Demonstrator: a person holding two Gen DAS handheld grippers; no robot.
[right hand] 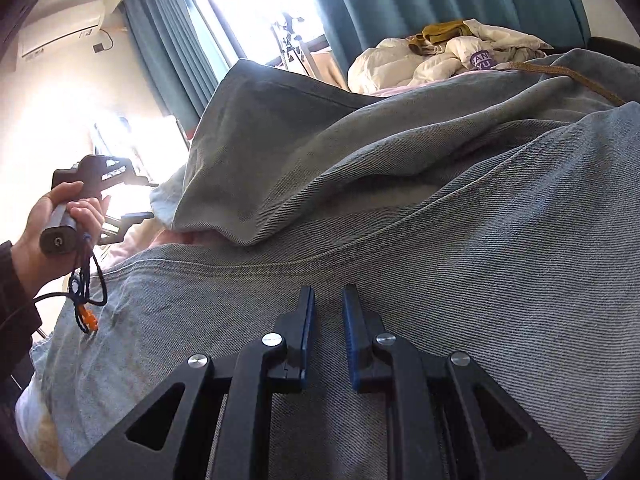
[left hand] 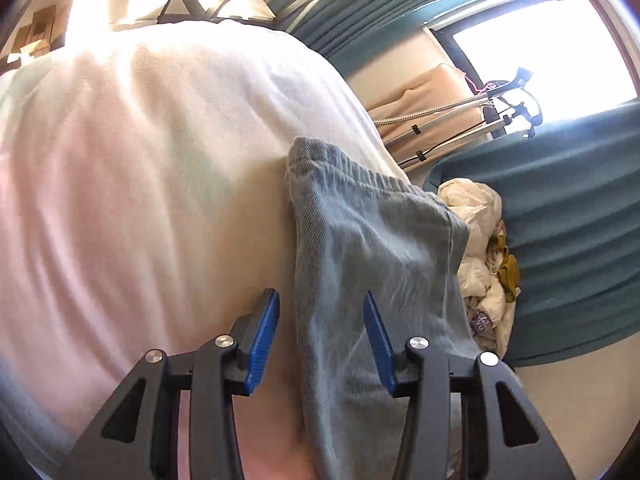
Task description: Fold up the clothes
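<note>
Two grippers over one pair of light-blue jeans (right hand: 460, 216) spread on a bed w/ white sheet (left hand: 140, 160). Left gripper (left hand: 320, 312): fingers spread wide, released, straddling a jeans leg edge, nothing pinched. Right gripper (right hand: 327, 304): fingers nearly together w/ a narrow gap, hovering just over denim; can't tell if any cloth is caught. Leg fold bunched up ahead. Cream clothes pile (right hand: 440, 60) beyond, near teal curtain (right hand: 400, 0).

Harsh blown-out glare from the window (left hand: 540, 56), dim foreground, curved fisheye edges, slight blur.
</note>
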